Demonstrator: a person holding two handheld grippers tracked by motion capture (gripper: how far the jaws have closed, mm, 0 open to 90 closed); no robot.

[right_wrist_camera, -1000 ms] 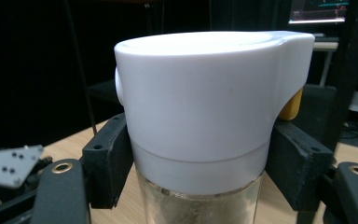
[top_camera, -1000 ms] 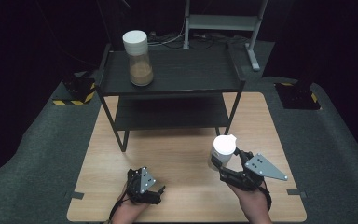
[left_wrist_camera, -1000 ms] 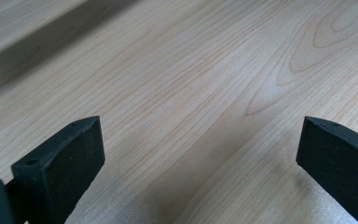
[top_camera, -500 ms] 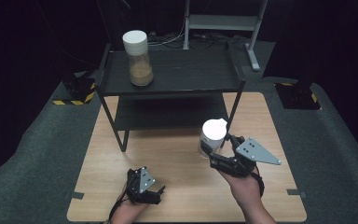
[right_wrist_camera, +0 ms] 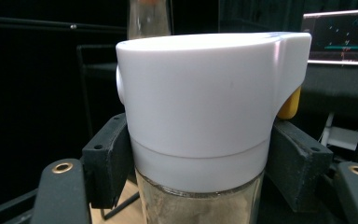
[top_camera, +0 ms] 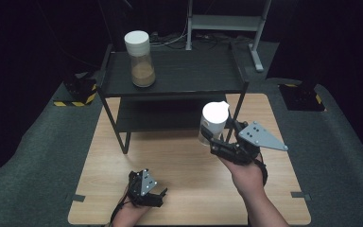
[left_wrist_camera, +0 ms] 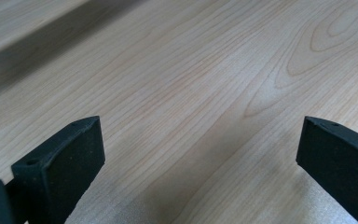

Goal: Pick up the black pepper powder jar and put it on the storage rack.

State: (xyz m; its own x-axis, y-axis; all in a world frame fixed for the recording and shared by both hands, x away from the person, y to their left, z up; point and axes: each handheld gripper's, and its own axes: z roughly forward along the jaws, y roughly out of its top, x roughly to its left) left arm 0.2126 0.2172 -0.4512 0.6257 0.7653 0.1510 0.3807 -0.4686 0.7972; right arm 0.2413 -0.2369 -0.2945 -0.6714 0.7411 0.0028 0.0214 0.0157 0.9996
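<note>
The right tongs (top_camera: pixel 216 136) were clenched on a white-lidded jar (top_camera: pixel 213 122), held upright above the right half of the wooden desk (top_camera: pixel 179 161), just in front of the black shelf rack (top_camera: pixel 175 80); the high view placed the jar clear of the desk surface and near the rack's right front leg. The right gripper view showed what the high view could not: both black pads pressed against the jar (right_wrist_camera: pixel 200 135) at the lower edge of its white lid, one on each side; a yellow part sat under the lid's protruding spout at the right; pale contents lay behind the glass below the lid.

The left tongs (top_camera: pixel 147 194) rested low at the near left of the desk; the left gripper view showed them released, jaws standing wide apart with bare wood grain between them.

A second jar (top_camera: pixel 139 59), white-lidded and partly filled with brown material, stood on the far left of the rack's top shelf, well apart from the held jar.
</note>
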